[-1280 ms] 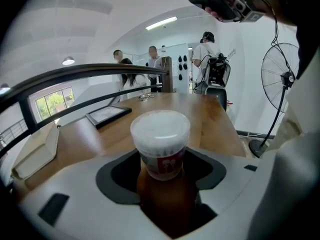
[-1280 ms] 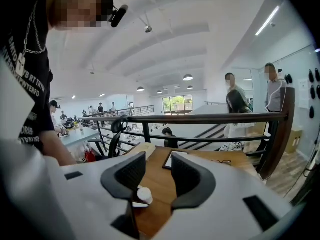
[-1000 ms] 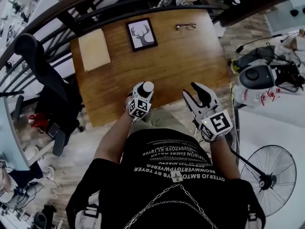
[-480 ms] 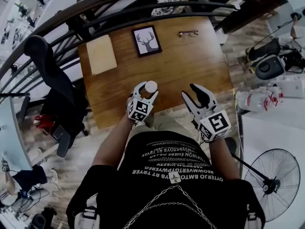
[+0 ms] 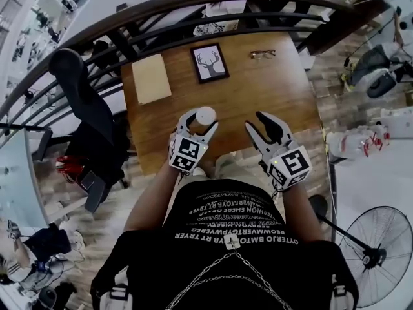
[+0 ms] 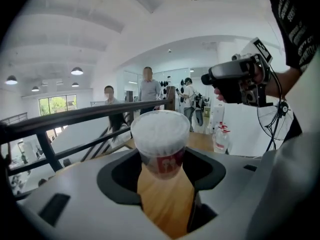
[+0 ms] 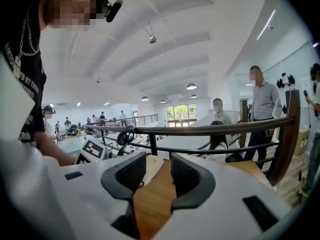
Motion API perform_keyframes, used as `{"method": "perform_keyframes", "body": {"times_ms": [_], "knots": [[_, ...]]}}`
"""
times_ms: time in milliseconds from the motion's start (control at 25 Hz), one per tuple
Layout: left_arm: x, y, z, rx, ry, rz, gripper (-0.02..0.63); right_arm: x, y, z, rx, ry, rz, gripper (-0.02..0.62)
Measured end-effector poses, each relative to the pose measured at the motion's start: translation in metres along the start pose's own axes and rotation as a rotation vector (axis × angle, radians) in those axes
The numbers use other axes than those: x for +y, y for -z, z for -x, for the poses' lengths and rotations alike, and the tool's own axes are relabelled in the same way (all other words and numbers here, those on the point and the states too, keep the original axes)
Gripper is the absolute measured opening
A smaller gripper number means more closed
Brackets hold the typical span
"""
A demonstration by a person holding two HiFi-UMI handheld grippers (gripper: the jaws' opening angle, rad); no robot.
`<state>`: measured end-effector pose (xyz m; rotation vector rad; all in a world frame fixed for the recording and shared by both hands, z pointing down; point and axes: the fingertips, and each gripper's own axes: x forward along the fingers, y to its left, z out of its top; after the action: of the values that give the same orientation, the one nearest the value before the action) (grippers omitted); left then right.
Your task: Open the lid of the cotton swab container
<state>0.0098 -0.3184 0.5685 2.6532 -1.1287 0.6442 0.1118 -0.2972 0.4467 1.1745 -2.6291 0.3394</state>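
Observation:
The cotton swab container (image 5: 205,115) is a small clear tub with a white lid and a red label. My left gripper (image 5: 197,117) is shut on it and holds it up in the air above the near edge of the wooden table (image 5: 258,89). In the left gripper view the container (image 6: 160,141) stands upright between the dark jaws of the left gripper (image 6: 161,170), with its lid on. My right gripper (image 5: 257,125) hovers to the right of it, apart from it. In the right gripper view the right gripper (image 7: 152,176) is open, with only table showing between its ribbed pads (image 7: 182,176).
A framed deer picture (image 5: 210,62), a tan board (image 5: 151,78) and a pair of glasses (image 5: 262,54) lie at the table's far side. A dark railing (image 5: 193,8) curves behind the table. A black chair (image 5: 84,102) stands left, a floor fan (image 5: 381,250) right.
My left gripper has risen with the container in it, from near the table's edge to well above it. The right gripper has shifted only a little.

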Motion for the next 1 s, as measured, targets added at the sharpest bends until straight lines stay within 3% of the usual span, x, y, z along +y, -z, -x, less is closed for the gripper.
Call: {"method": "perform_keyframes", "body": {"times_ms": [240, 520, 760, 1000], "knots": [[-0.008, -0.054, 0.041, -0.063, 0.056, -0.044, 0.273, 0.025, -0.022, -0.005, -0.026, -0.007, 0.021, 0.15], [-0.015, -0.087, 0.087, -0.076, 0.064, -0.029, 0.273, 0.061, -0.053, -0.006, -0.062, -0.057, 0.058, 0.15], [-0.026, -0.104, 0.124, -0.101, 0.081, -0.07, 0.273, 0.096, -0.075, -0.002, -0.057, -0.116, 0.093, 0.15], [-0.032, -0.102, 0.144, -0.087, 0.08, -0.065, 0.274, 0.131, -0.087, 0.005, -0.08, -0.215, 0.06, 0.16]]}}
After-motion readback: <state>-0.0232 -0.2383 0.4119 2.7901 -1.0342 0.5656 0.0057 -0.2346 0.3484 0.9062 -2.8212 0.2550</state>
